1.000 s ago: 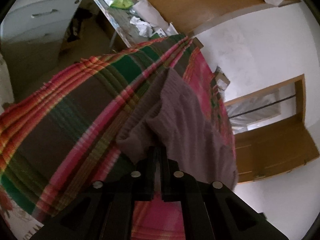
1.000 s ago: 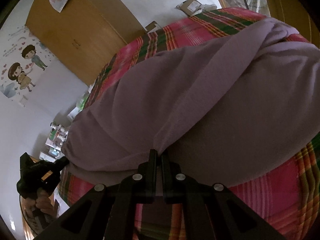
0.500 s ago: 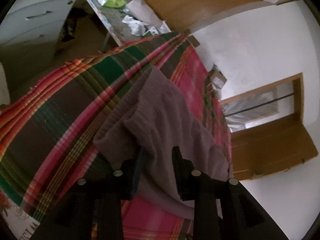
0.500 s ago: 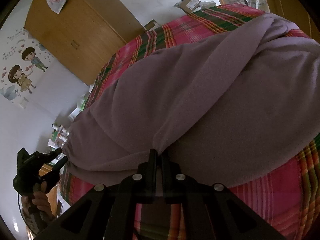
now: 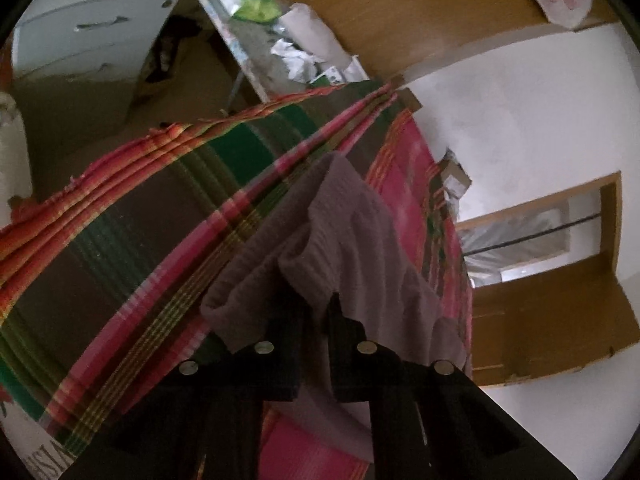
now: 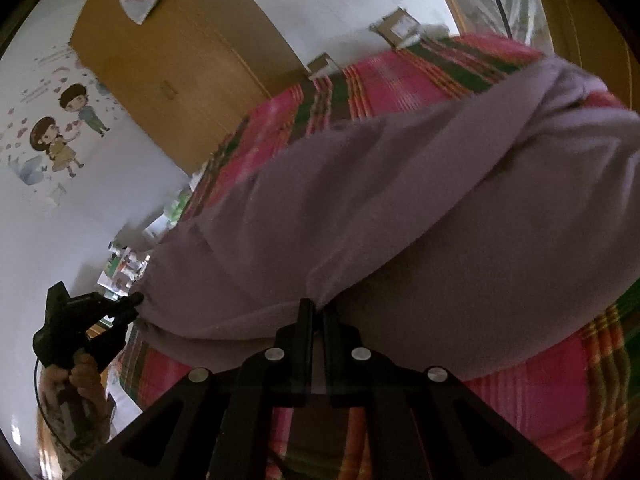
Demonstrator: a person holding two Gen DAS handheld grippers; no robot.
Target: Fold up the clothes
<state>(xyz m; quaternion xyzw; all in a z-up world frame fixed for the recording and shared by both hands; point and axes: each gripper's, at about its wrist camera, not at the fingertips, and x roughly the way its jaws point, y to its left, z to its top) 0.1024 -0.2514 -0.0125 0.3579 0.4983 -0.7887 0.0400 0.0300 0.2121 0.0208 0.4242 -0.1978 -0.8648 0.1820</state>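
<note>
A mauve knitted garment [image 5: 360, 232] lies on a bed under a pink, green and brown plaid blanket [image 5: 140, 240]. In the left wrist view my left gripper [image 5: 314, 300] is shut on a bunched edge of the garment, with cloth filling the narrow gap. In the right wrist view the garment [image 6: 400, 200] spreads wide across the blanket [image 6: 380, 80]. My right gripper [image 6: 318, 308] is shut on a raised fold at its near edge. The left gripper [image 6: 134, 302] shows at the garment's left corner, held by a hand [image 6: 80, 376].
A cluttered table [image 5: 256, 40] and white drawers [image 5: 92, 32] stand beyond the bed's far edge. A wooden wardrobe [image 6: 168, 64] and a wall with cartoon stickers [image 6: 56, 136] are behind. A cardboard box [image 6: 400, 28] sits by the wall.
The left gripper let go of the garment half a second ago, then closed again on its bunched edge. The right gripper kept its hold and lifted its fold slightly.
</note>
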